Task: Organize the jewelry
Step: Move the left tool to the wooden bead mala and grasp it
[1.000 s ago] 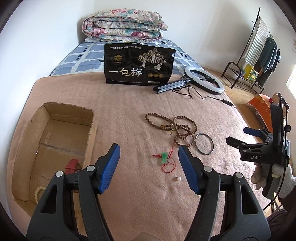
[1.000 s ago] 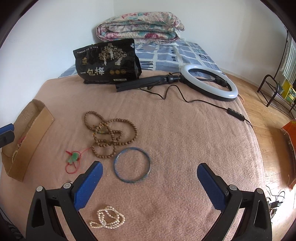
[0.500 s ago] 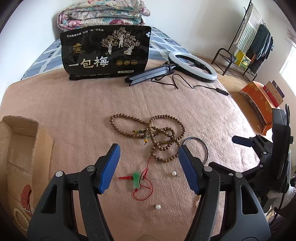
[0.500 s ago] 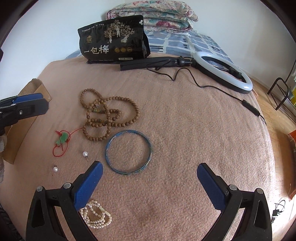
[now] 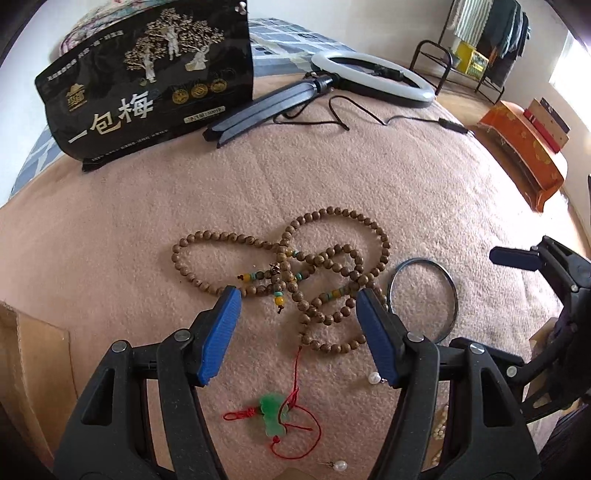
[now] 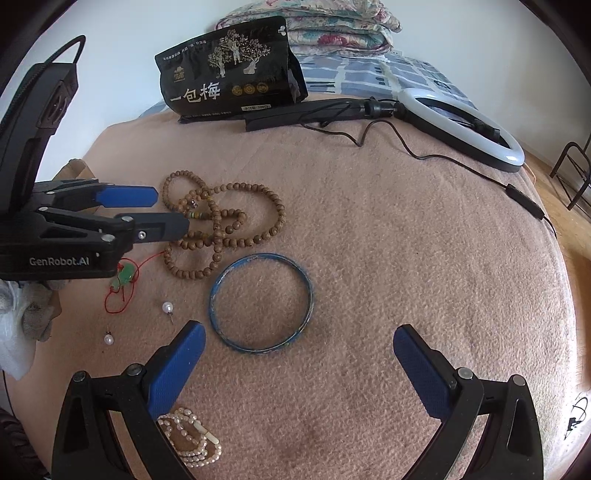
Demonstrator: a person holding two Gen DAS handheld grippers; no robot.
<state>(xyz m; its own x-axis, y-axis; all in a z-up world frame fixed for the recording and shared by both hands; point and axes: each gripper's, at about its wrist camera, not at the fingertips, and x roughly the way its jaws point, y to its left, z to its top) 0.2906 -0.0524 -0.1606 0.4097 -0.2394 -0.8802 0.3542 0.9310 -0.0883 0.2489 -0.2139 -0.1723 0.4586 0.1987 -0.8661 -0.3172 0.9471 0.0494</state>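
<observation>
A home bedroom: a bed under a pink blanket (image 6: 388,258), a folded floral quilt (image 6: 332,22) at the frame's top, a clothes rack (image 5: 480,40) at upper right.

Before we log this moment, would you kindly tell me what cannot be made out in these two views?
- Cardboard box: left wrist view, cut off by the left edge; its inside is out of sight.
- Pearl bracelet: right wrist view, partly hidden behind the right gripper's finger.
- Jade pendant: right wrist view, partly covered by the left gripper.
- Small print on the black snack bag: too small in both.
</observation>
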